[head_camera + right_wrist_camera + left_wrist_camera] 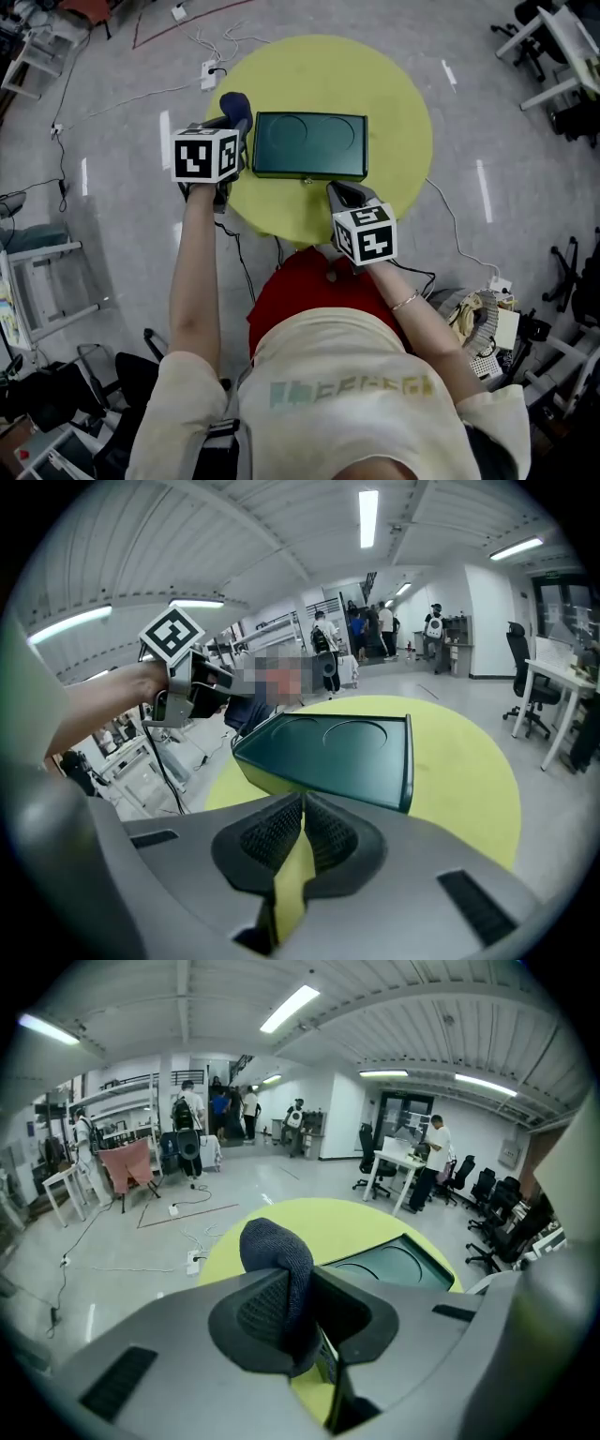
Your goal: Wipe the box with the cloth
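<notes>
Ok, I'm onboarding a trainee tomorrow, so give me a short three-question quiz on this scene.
1. Fill in: the dark green rectangular box on the round yellow table has ___ round recesses in its lid.
2. True or false: the right gripper holds the dark blue knitted cloth.
3. The right gripper's jaws are: A) wide apart; B) together, empty; C) shut on the box.
Key: 1 two; 2 false, the left gripper clamps it; 3 B.
</notes>
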Demonstrator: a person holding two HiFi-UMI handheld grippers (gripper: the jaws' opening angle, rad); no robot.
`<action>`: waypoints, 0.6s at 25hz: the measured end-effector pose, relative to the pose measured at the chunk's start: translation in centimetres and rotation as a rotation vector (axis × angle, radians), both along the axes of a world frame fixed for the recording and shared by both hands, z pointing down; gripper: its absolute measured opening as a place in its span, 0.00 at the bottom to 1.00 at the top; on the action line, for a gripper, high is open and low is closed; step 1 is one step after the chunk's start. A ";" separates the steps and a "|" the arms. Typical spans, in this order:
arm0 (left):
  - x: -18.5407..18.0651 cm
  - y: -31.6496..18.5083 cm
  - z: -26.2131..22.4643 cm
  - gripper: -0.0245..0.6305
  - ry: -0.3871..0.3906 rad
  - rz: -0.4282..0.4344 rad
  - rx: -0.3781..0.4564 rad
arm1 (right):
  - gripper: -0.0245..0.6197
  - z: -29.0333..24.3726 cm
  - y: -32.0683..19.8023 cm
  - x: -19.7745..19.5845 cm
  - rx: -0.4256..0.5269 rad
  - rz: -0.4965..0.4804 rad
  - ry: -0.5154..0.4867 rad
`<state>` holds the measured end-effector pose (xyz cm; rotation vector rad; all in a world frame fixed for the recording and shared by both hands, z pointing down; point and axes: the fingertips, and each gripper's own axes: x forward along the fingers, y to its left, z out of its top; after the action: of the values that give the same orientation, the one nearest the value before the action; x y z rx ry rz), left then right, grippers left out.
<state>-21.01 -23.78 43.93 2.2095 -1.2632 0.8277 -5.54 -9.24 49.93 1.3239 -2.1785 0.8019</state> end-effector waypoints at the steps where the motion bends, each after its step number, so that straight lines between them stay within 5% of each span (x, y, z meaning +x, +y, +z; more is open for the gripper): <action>1: 0.8 -0.5 0.3 0.15 -0.004 0.021 -0.008 | 0.10 0.0 -0.1 0.3 -0.003 0.011 0.000; 15: 11.4 0.7 3.9 0.15 -0.056 0.185 -0.143 | 0.10 1.2 0.6 5.7 -0.047 0.099 -0.016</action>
<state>-9.57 -23.06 47.84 2.2248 -1.0009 1.0244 0.14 -8.60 51.17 1.4155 -2.1070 0.8988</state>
